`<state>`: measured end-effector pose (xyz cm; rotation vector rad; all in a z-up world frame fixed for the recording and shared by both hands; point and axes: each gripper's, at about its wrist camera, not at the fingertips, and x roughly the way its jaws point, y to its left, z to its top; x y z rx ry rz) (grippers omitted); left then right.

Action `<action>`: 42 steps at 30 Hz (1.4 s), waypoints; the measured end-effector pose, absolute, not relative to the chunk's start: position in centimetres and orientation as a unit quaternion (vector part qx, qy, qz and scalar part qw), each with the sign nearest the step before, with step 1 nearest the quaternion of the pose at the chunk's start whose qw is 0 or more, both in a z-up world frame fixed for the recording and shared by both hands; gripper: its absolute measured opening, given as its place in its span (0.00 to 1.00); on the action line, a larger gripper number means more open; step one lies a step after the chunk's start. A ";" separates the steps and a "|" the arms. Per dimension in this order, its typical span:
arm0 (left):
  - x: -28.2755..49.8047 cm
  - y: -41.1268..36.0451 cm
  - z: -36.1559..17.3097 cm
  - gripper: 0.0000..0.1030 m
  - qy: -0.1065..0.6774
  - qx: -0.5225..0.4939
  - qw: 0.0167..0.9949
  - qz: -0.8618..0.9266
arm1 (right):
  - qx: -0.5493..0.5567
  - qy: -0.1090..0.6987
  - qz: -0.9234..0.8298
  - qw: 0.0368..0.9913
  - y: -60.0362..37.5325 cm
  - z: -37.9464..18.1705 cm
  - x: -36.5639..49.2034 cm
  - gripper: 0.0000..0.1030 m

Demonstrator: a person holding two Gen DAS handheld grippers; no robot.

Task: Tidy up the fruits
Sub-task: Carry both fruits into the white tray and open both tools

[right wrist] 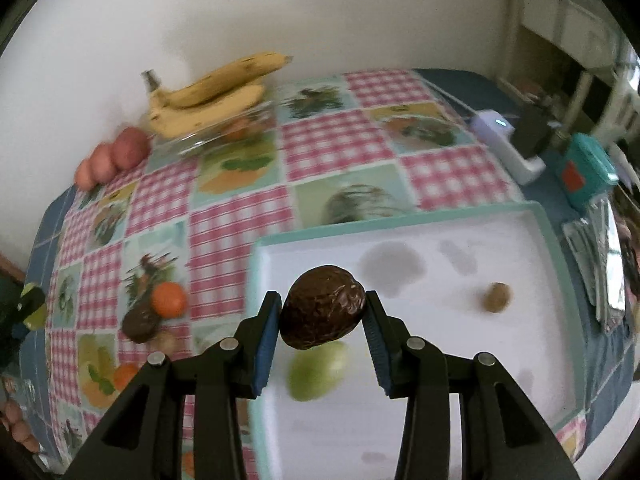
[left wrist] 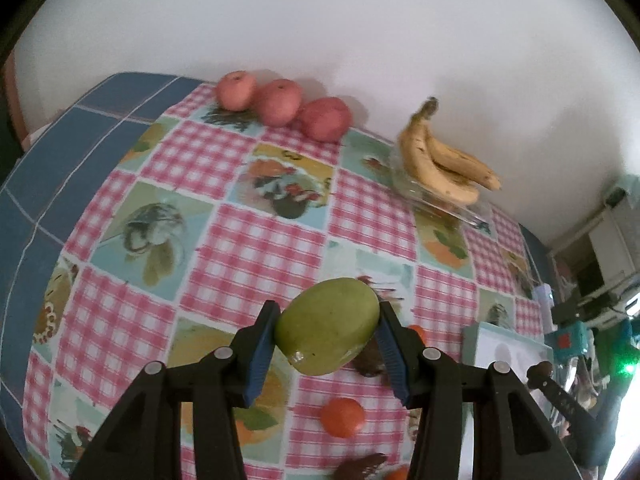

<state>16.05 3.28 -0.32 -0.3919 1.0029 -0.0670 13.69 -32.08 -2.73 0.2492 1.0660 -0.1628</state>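
While my left gripper tilts down over the table, its blue pads are clamped on a smooth green mango, held clear of the cloth. The mango's long axis runs crosswise between the pads, slanting from its glossy lower-left end up to the right. Below it on the pink-checked, fruit-printed tablecloth lie a small orange tangerine and a dark brown fruit. Farther off, three red apples sit in a row by the white wall, and a bunch of spotted yellow bananas rests on a clear glass dish.

My right gripper is clamped on a wrinkled dark brown avocado, held above the teal-rimmed white tray. Its long axis also lies across the pads, the narrower end lower left. Directly beneath, a blurred green fruit lies on the tray, and a small brown round fruit sits well to the right.
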 end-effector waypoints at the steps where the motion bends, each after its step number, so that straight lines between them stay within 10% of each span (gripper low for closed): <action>1: 16.0 2.6 -0.2 0.50 0.477 -0.184 0.859 -0.038 | 0.123 0.505 -0.087 0.850 -32.9 -2.7 13.5 0.42; 42: 9.5 -23.5 -4.9 0.50 0.527 0.082 0.811 -0.241 | 0.146 0.492 -0.204 0.834 -44.3 -2.4 8.7 0.42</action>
